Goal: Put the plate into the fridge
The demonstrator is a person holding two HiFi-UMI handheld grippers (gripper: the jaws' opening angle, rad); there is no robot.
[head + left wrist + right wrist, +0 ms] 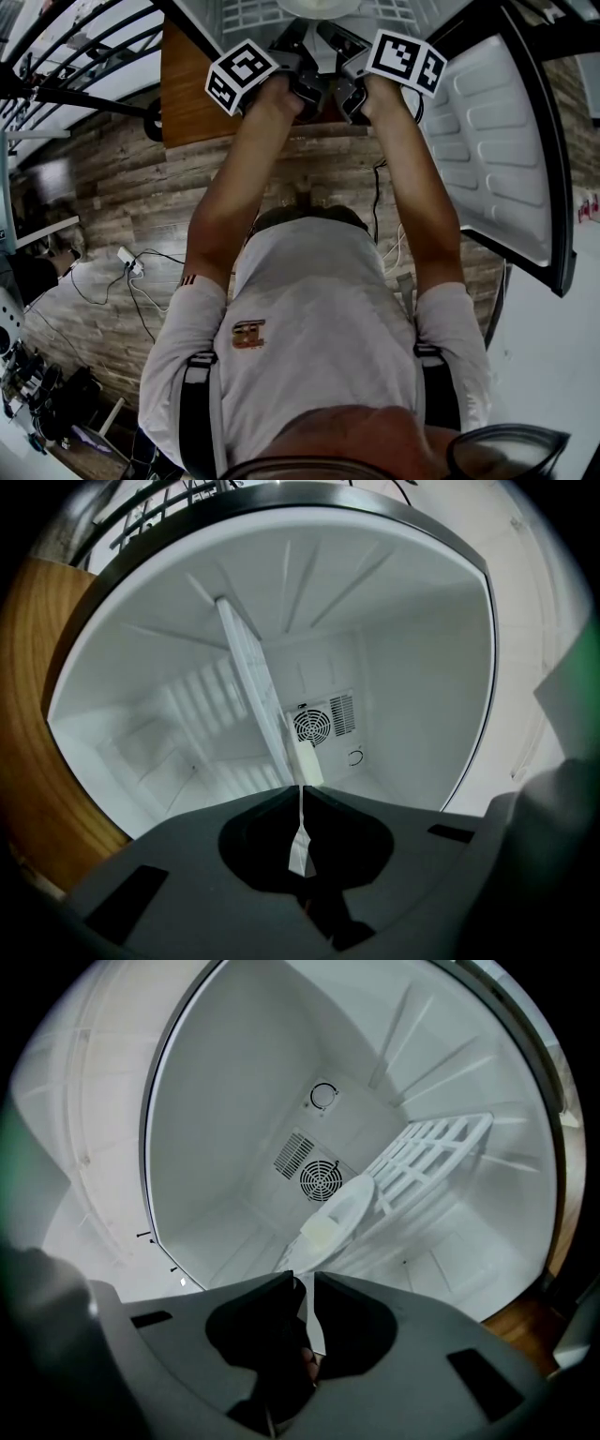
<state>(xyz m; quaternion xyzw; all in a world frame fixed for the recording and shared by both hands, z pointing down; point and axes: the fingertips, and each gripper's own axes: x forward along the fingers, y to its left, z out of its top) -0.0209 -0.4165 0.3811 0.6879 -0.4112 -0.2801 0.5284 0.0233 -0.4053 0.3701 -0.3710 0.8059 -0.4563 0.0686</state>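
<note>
The white plate [319,7] is held at the mouth of the open fridge, with both grippers on its near rim. In the left gripper view the plate [300,850] shows edge-on as a thin white strip, and my left gripper [301,794] is shut on it. In the right gripper view the plate [342,1206] reaches into the fridge with a pale yellowish piece [321,1232] lying on it. My right gripper [305,1283] is shut on its rim. From the head view the left gripper [292,61] and right gripper [345,61] sit side by side.
The fridge cavity is white, with a round fan vent [322,1180] on the back wall and a white slatted shelf [431,1152] beyond the plate. The open fridge door [497,131] stands to the right. A wooden cabinet side [187,94] flanks the left. Cables [131,267] lie on the floor.
</note>
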